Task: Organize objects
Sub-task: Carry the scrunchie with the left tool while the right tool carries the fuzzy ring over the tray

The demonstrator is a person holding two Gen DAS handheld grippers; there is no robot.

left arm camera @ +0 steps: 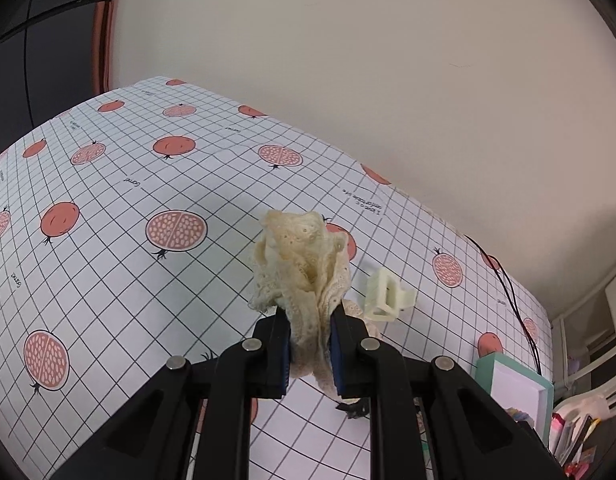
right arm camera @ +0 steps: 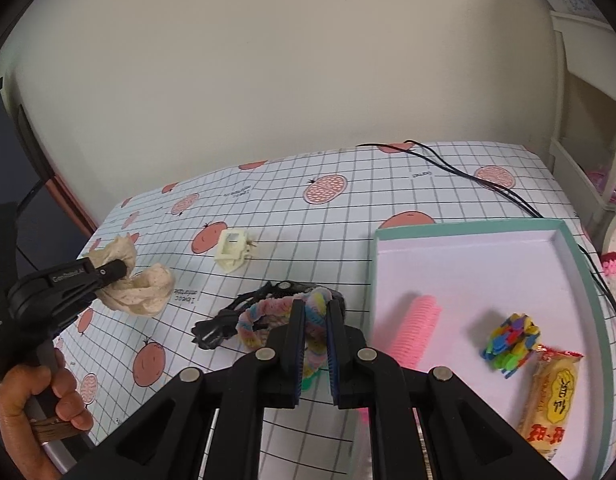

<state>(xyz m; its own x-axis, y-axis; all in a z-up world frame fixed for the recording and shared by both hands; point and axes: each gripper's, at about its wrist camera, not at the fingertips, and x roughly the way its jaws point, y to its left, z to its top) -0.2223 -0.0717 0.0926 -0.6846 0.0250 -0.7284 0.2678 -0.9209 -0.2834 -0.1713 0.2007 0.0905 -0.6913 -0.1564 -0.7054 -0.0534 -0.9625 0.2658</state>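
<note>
My left gripper is shut on a cream lace scrunchie and holds it above the table; it also shows in the right wrist view, with the left gripper at the left. My right gripper is shut on a pastel rainbow fuzzy scrunchie that lies over a black hair tie. A cream claw clip lies on the table right of the left gripper; it also shows in the right wrist view. A teal-rimmed white tray sits to the right.
The tray holds a pink comb-like roller, a multicoloured plastic toy and a wrapped snack bar. Black cables run across the far right of the pomegranate-print tablecloth. A wall stands behind the table.
</note>
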